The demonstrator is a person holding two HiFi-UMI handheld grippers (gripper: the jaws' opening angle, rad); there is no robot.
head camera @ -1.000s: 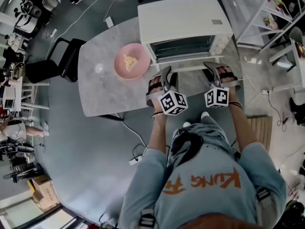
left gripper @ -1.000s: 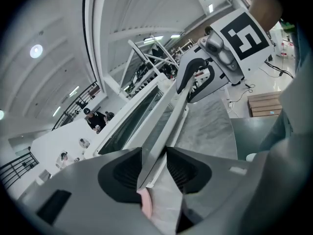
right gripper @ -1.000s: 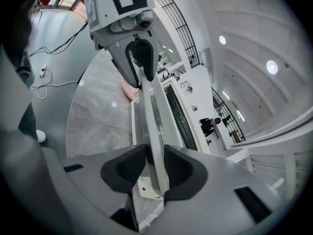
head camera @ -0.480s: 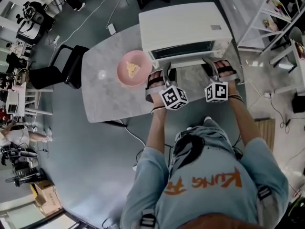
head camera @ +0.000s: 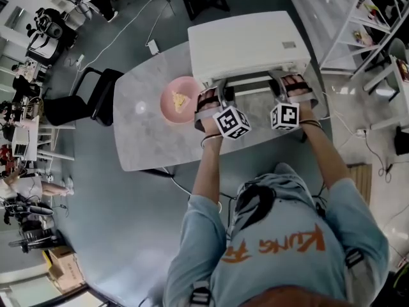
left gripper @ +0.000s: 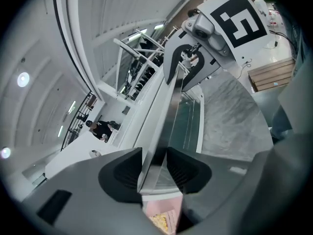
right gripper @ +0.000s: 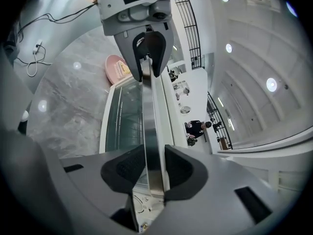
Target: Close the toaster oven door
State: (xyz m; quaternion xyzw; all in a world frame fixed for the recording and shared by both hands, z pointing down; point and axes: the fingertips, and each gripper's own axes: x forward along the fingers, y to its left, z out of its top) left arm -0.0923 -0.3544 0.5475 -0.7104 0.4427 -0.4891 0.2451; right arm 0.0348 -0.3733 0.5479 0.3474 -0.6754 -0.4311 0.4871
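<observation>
A white toaster oven (head camera: 246, 40) stands at the far side of the grey marble table (head camera: 147, 133). Its glass door (head camera: 250, 82) is swung up almost against the oven front. My left gripper (head camera: 217, 96) grips the left end of the door's metal handle bar (left gripper: 161, 126), its pads (left gripper: 124, 173) pressed on either side. My right gripper (head camera: 282, 85) holds the right end of the same bar (right gripper: 149, 121) in the same way. Each gripper shows in the other's view, at the far end of the bar: the right gripper (left gripper: 185, 70) and the left gripper (right gripper: 146, 58).
A pink plate (head camera: 179, 100) with a piece of toast sits on the table just left of the oven, close to my left gripper. A black chair (head camera: 83, 98) stands left of the table. A white shelf rack (head camera: 364, 24) is at the right.
The door has swung from lying flat open up to nearly shut. Both grippers moved up and toward the oven with the handle held.
</observation>
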